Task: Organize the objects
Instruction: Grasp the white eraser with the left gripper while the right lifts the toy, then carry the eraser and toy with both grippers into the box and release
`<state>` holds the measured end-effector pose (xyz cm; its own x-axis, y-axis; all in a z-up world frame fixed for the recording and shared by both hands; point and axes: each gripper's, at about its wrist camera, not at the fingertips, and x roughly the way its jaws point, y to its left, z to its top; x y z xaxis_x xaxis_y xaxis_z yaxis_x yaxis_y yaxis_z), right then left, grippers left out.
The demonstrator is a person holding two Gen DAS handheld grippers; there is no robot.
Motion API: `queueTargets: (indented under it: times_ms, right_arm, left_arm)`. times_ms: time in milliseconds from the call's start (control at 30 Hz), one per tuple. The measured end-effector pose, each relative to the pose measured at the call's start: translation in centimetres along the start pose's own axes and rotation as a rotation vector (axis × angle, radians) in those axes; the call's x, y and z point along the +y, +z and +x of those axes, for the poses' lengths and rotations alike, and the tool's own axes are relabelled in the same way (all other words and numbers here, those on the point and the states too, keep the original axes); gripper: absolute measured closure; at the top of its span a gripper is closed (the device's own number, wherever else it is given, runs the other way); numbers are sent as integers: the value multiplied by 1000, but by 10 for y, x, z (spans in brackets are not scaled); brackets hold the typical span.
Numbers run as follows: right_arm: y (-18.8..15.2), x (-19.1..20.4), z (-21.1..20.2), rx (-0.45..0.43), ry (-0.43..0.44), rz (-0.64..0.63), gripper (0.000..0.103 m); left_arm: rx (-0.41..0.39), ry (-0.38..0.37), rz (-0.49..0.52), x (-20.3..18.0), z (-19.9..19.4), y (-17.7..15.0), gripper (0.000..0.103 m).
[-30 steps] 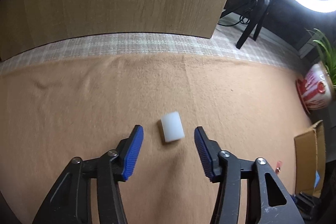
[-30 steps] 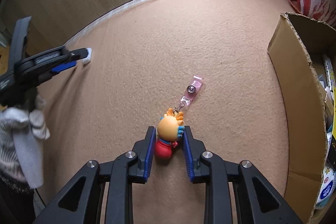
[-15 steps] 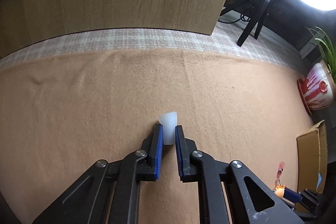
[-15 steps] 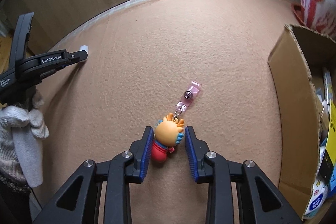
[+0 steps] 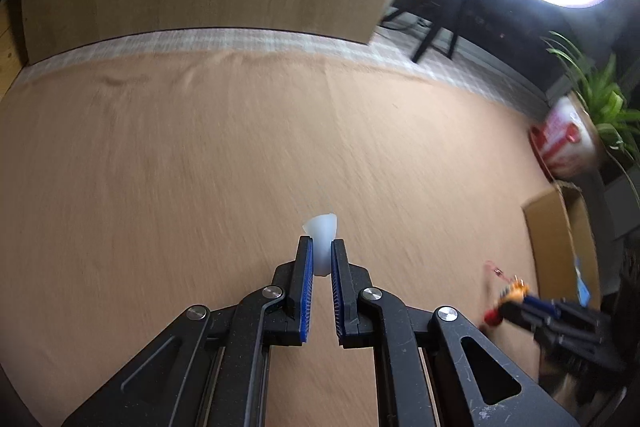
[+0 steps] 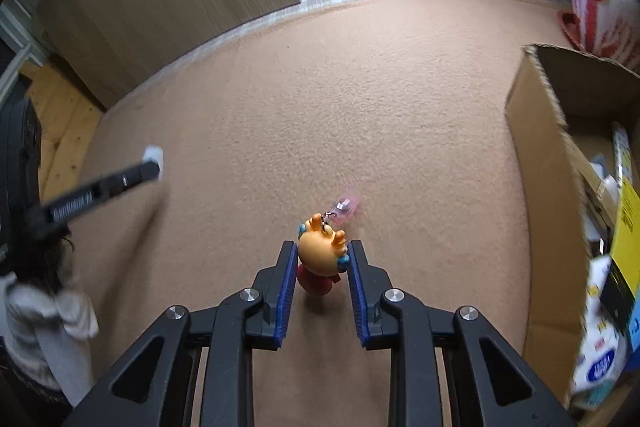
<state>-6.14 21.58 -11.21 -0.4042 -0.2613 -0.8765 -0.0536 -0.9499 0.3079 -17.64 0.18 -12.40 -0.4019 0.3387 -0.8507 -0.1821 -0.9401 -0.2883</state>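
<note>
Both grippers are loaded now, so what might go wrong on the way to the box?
The left gripper pinches only the lower end of the white block; it may slip free. The toy keychain in the right gripper trails a pink clip that might snag the cardboard box edge.

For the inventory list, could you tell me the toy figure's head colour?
Orange, on the toy figure; the right wrist view shows it best.

Both tongs, the left tongs (image 5: 321, 259) and the right tongs (image 6: 322, 259), are matte black linkages with round silver screws and ribbed blue pads (image 6: 286, 291). Beside the left tongs' white-lettered arm hangs a grey-white knitted sleeve (image 6: 44, 323).
</note>
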Motion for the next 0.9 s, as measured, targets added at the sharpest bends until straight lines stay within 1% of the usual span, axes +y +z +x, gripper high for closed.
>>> queueTargets:
  times_ms: [133,300,433,533,700,833,900]
  right_arm:
    - [-7,-1,-29,-50,14,-9,80]
    - [-15,-6,-70,-125,7,-19,80]
    - [-20,-17,-101,-182,-17,-13,80]
    - [-25,-31,-123,-222,-43,4,80]
    - [-33,-62,-151,-268,-95,51,80]
    - [-40,-91,-161,-281,-120,106,80]
    - [-43,-101,-164,-283,-127,129,80]
  left_arm:
    - [-13,-29,28,-23,-23,-25,94]
    - [-39,-73,86,-61,-48,-43,94]
    - [-49,-107,138,-97,-60,-49,94]
    - [-56,-132,200,-131,-64,-52,94]
    - [-54,-193,268,-181,-66,-56,94]
    - [-45,-241,323,-225,-61,-58,94]
    - [-42,-252,352,-246,-57,-58,94]
